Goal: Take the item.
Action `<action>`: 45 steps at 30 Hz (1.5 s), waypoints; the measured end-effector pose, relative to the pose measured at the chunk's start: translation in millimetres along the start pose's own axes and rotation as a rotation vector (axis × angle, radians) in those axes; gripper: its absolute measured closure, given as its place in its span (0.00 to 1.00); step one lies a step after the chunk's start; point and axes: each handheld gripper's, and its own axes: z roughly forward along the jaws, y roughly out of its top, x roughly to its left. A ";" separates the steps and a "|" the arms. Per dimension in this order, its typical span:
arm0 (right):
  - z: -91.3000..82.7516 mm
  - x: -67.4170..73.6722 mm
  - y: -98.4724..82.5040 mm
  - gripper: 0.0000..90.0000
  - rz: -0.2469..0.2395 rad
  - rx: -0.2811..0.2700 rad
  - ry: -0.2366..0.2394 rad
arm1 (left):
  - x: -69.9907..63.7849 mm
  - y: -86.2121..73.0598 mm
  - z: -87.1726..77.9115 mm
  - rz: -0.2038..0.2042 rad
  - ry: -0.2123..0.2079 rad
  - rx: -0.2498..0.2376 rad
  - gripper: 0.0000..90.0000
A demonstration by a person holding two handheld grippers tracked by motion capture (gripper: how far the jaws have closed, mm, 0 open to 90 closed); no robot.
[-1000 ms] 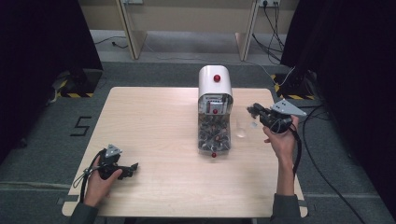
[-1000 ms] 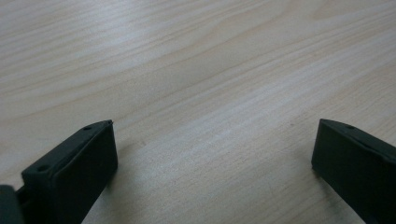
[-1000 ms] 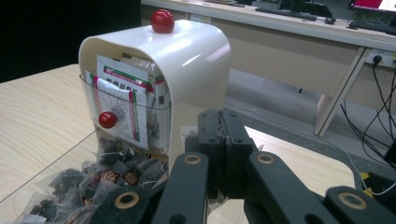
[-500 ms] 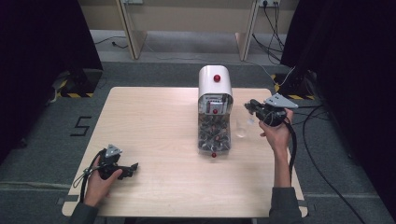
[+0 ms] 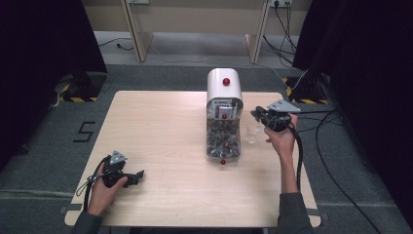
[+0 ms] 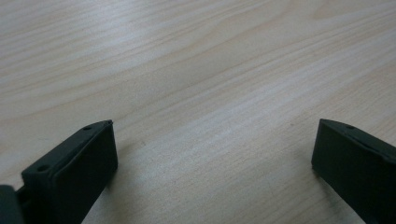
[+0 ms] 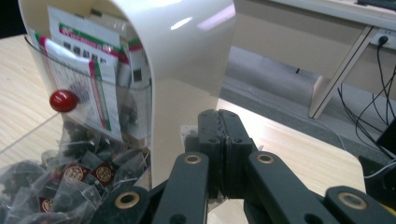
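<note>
1. Wood table (image 5: 160, 122), dark curtains both sides, grey floor w/ cables behind.
2. Right tongs (image 7: 218, 140): jaws pressed together, nothing between. In high view right tongs (image 5: 258, 115) sit just beside the dispenser's right side, raised off the table, pointing at it.
3. Left tongs (image 6: 212, 140): jaws wide apart, bare wood between. High view: left tongs (image 5: 130, 177) at near-left corner, well apart from everything; prob. parked, idle.
4. Task thing = white dispenser (image 5: 224, 87), mid-table, red knob (image 5: 226, 81) on top, clear bin (image 5: 224, 139) in front full of small sachets (image 7: 74, 175); printed cards stand upright in the upper part.
5. Small clear cup (image 5: 253, 133) on the table between bin and right hand, looks empty, hard to see.
6. Right hand (image 5: 281, 139): forearm straight in from bottom edge, wrist up, tongs level-ish. Closed tip suits a push or poke, not a grab, IMO.
7. Left hand (image 5: 100, 190): resting low, tongs pointing right.
</note>
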 end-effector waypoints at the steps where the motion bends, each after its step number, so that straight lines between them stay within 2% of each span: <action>1: 0.0 0.0 0.0 0.99 0.000 0.000 0.000 | 0.0 0.0 0.0 0.000 0.000 0.000 0.00; 10: 7.7 1.4 -13.9 0.99 0.002 0.035 0.007 | 0.0 0.0 0.0 0.000 0.000 0.000 0.00; 19: 12.2 5.3 -23.3 0.99 0.009 0.036 0.018 | 0.0 0.0 0.0 0.000 0.000 0.000 0.00; 39: 12.7 6.0 -30.5 0.98 0.010 0.049 0.005 | 0.0 0.0 0.0 0.000 0.000 0.000 0.00; 45: 15.7 8.0 -32.5 0.98 0.000 0.074 -0.002 | 0.0 0.0 0.0 0.000 0.000 0.000 0.00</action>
